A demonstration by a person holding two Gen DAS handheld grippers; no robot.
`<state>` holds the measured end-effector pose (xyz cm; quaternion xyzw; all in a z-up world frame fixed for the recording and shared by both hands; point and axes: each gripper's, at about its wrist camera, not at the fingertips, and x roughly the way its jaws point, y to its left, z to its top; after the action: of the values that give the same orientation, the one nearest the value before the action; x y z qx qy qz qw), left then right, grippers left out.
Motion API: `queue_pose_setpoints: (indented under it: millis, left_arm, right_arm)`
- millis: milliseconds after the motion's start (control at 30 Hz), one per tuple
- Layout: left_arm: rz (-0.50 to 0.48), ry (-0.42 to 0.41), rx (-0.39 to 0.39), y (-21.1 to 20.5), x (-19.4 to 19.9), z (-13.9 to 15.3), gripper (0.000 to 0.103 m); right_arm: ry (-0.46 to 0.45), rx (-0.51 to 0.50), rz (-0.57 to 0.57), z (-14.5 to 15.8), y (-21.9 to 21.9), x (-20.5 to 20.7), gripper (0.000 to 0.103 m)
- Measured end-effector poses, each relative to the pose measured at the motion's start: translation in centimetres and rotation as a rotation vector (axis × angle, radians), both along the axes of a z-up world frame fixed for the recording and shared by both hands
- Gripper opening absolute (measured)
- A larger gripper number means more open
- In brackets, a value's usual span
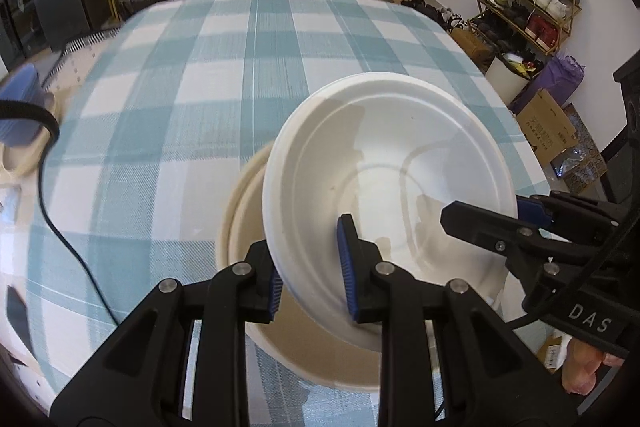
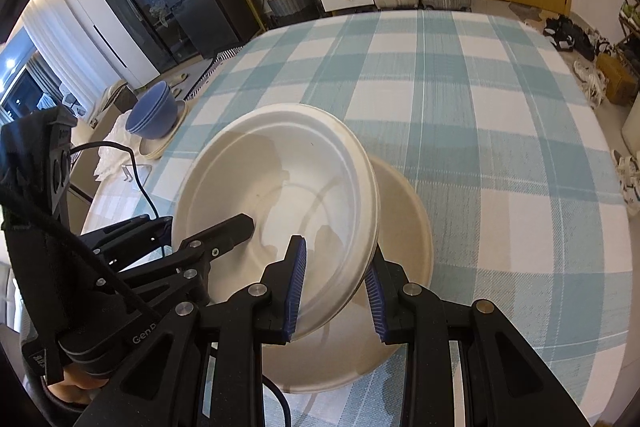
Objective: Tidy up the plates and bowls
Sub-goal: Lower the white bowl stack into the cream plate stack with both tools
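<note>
A white plate [image 1: 400, 163] is lifted and tilted above a cream plate [image 1: 240, 211] that lies on the checked tablecloth. My left gripper [image 1: 310, 267] straddles the white plate's near left rim, one pad inside, one outside. My right gripper [image 2: 336, 287] straddles its opposite rim; it shows at the right in the left wrist view [image 1: 480, 223]. The white plate [image 2: 276, 203] and cream plate [image 2: 408, 227] also show in the right wrist view, with the left gripper [image 2: 208, 243] at the left. Stacked blue bowls [image 2: 154, 111] stand on cream plates [image 2: 156, 149] at the table's left edge.
The table carries a teal and white checked cloth [image 1: 208, 75]. A black cable [image 1: 60, 227] trails across its left side. White cloth [image 2: 112, 155] lies beside the bowls. A shoe rack [image 1: 528, 7], boxes and a white bin stand right of the table; drawers and suitcases stand beyond it.
</note>
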<state>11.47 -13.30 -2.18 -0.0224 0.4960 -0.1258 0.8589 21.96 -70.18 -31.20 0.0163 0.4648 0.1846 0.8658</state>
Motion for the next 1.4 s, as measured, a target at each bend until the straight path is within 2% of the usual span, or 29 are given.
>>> queue_pose_setpoints:
  millis: [333, 633, 1100, 1233, 1300, 1400]
  left_arm:
    - [0.003, 0.047, -0.037, 0.3, 0.6, -2.7, 0.022]
    - [-0.001, 0.086, -0.053, 0.5, 0.8, -3.7, 0.022]
    - [0.000, 0.087, -0.046, 0.5, 0.8, -3.9, 0.023]
    - [0.003, 0.084, -0.051, 0.8, 0.8, -3.6, 0.031]
    - [0.000, 0.079, -0.047, 0.7, 0.7, -3.5, 0.036]
    - [-0.003, 0.071, -0.046, 0.5, 0.5, -3.1, 0.042]
  right_arm:
    - [0.022, 0.012, 0.008, -1.2, -0.2, -0.1, 0.030]
    - [0.047, 0.007, 0.006, -1.9, -0.3, 0.1, 0.030]
    - [0.042, -0.003, 0.007, -2.0, -0.3, -0.4, 0.034]
    - [0.025, 0.019, 0.000, -1.5, -0.7, -0.5, 0.041]
    - [0.011, 0.012, -0.014, -1.1, -0.9, -0.6, 0.049]
    - [0.003, 0.019, -0.019, -0.8, -1.3, -0.7, 0.049]
